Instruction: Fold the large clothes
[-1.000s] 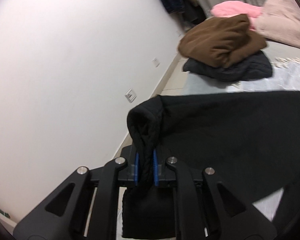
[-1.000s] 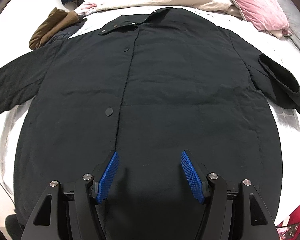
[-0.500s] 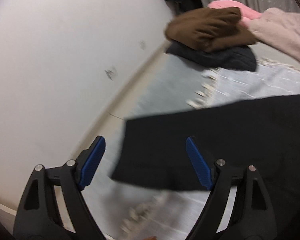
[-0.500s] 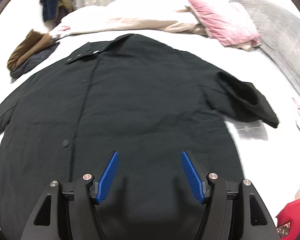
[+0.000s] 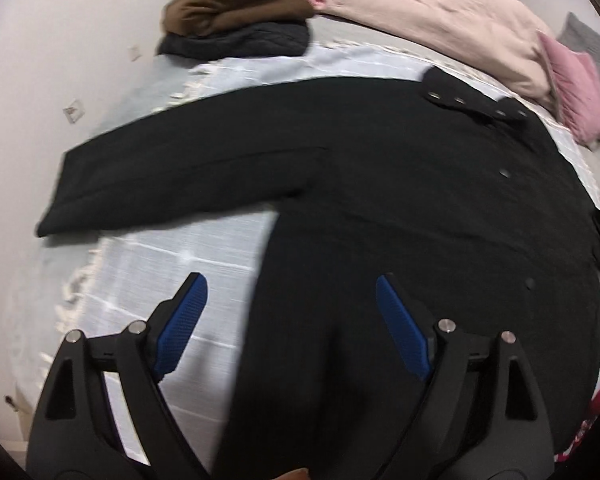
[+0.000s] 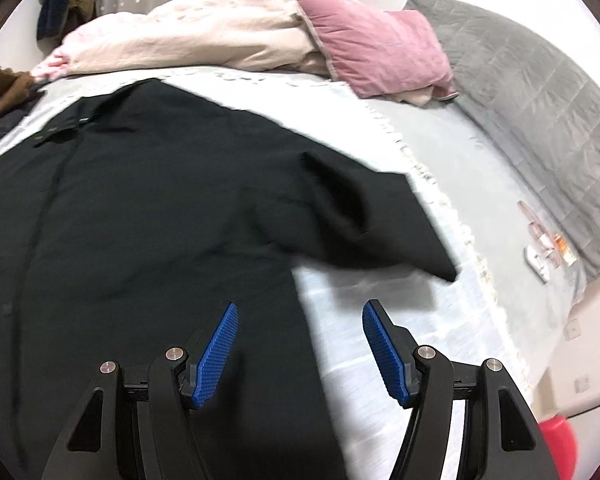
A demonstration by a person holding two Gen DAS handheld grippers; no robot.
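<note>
A large black coat point(image 5: 420, 208) lies front up on the pale blue bedspread point(image 5: 156, 272), buttons and collar point(image 5: 472, 100) showing. Its left sleeve point(image 5: 172, 172) stretches out flat toward the wall. In the right wrist view the coat point(image 6: 140, 220) fills the left, and its right sleeve point(image 6: 372, 216) lies bunched, cuff toward the bed's right side. My left gripper point(image 5: 288, 316) is open and empty above the coat's left hem edge. My right gripper point(image 6: 300, 340) is open and empty above the coat's right hem edge.
A brown garment on a dark quilted one point(image 5: 236, 16) sits at the bed's far left corner. A beige duvet point(image 6: 204, 32), a pink pillow point(image 6: 376, 44) and a grey quilt point(image 6: 532, 112) lie at the head. Small items point(image 6: 548, 248) rest at the right edge. A white wall point(image 5: 40, 60) runs on the left.
My left gripper let go of the left sleeve cuff, which now lies flat, and swung right over the coat's hem. My right gripper swung right toward the right sleeve.
</note>
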